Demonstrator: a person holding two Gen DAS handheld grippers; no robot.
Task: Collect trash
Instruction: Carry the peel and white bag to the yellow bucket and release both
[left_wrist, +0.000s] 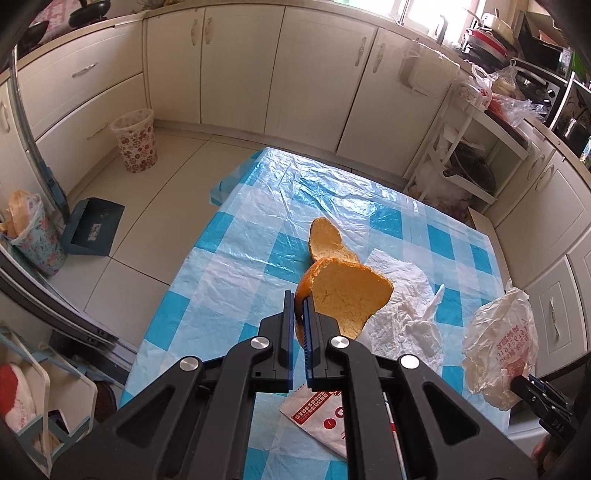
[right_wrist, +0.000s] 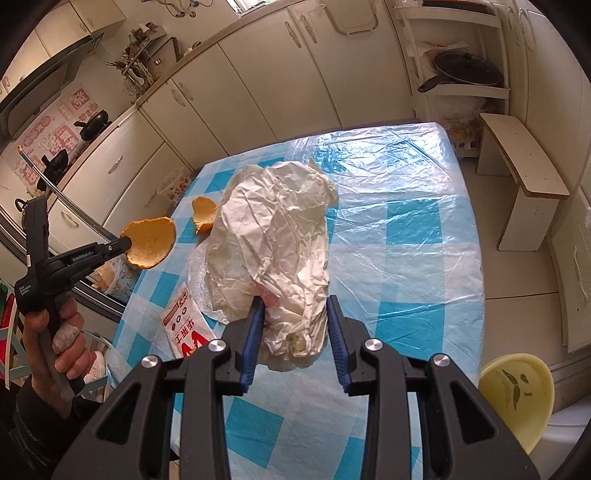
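My left gripper (left_wrist: 300, 301) is shut on a large piece of orange peel (left_wrist: 349, 295), held above the blue-checked table cover (left_wrist: 236, 229). The right wrist view shows this gripper (right_wrist: 123, 243) and its peel (right_wrist: 149, 243) at the left, with a hand on the handle. A second peel (left_wrist: 327, 240) lies on the table beyond it. My right gripper (right_wrist: 295, 308) is shut on a crumpled white plastic bag (right_wrist: 273, 236), which hangs lifted at the right of the left wrist view (left_wrist: 498, 343). A white paper napkin (left_wrist: 399, 306) and a red-and-white packet (left_wrist: 317, 417) lie on the table.
A floral waste bin (left_wrist: 135, 142) stands on the floor by the far cabinets, with a blue dustpan (left_wrist: 94, 227) nearer. A second floral bin with a bag (left_wrist: 35, 236) is at the left. A yellow bowl (right_wrist: 517, 391) and a white bench (right_wrist: 524, 173) are on the right.
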